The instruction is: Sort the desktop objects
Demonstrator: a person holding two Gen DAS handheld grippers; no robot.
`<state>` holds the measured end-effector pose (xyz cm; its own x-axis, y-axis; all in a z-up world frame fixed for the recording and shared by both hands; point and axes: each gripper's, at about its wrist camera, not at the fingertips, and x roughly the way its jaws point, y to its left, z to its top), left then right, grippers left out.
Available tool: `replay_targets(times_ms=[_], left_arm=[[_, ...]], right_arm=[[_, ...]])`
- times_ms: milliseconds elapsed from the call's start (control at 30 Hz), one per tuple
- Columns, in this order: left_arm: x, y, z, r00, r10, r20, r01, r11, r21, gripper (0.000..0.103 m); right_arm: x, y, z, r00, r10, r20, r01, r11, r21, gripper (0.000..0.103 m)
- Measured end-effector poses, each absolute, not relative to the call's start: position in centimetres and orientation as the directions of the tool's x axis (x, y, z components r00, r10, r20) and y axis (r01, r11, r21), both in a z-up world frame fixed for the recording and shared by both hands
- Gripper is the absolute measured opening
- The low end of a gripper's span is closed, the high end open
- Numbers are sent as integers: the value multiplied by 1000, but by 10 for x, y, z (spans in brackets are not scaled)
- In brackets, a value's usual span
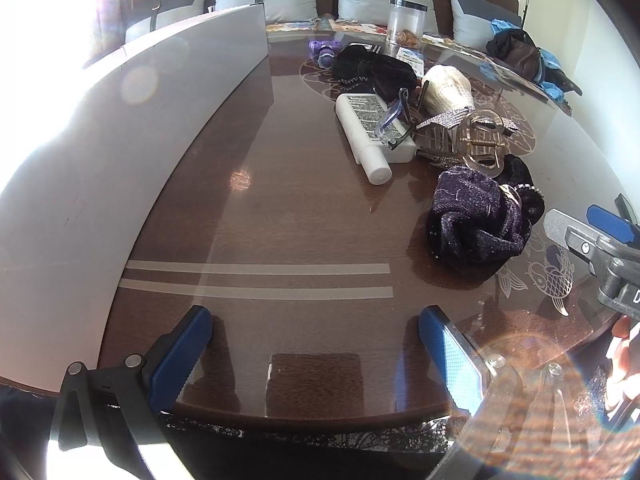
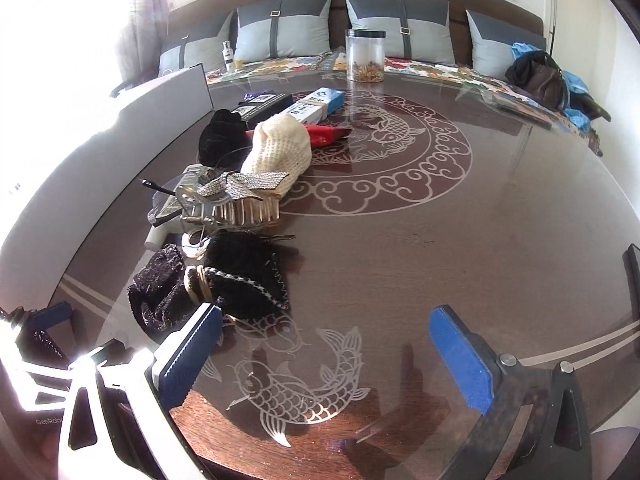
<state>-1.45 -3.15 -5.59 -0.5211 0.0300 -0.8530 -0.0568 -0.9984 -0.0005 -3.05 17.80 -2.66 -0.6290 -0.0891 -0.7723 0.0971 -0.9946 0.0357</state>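
A pile of small objects lies on the round glass-topped table (image 1: 280, 208). Nearest me is a dark purple sparkly scrunchie (image 1: 476, 216) (image 2: 158, 292), with a black trimmed cloth (image 2: 248, 276) beside it. Behind them sit a clear hair claw (image 1: 476, 140) (image 2: 224, 206), a rhinestone bow (image 2: 244, 182), a white tube (image 1: 370, 132), glasses (image 1: 394, 120), a cream knit hat (image 1: 446, 88) (image 2: 280, 148) and a black velvet piece (image 1: 372, 68) (image 2: 220, 136). My left gripper (image 1: 316, 344) stands open over bare table. My right gripper (image 2: 324, 344) is open too, its left finger close to the black cloth.
A white box (image 1: 140, 128) (image 2: 120, 120) stands along the left side. Boxes (image 2: 312, 106), a red packet (image 2: 328, 134) and a clear jar (image 1: 406, 22) (image 2: 365, 54) sit further back. A sofa with cushions (image 2: 396, 24) and a bag (image 2: 540, 76) lie beyond the table.
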Motion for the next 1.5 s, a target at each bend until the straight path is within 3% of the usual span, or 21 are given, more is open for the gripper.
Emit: replay_targets(times_ms=[567,1500], left_arm=[[-14,-32,-56,-522,30,-853,-57,-998,0,103],[-12,-32,-56,-522,31,-852,-59,-998,0,103]], right_arm=[[-27,147,-33,-600,-176,-780,247,-969,29,103],[-32,143,-46,-569,-136,-811,246,-969,-10,103]])
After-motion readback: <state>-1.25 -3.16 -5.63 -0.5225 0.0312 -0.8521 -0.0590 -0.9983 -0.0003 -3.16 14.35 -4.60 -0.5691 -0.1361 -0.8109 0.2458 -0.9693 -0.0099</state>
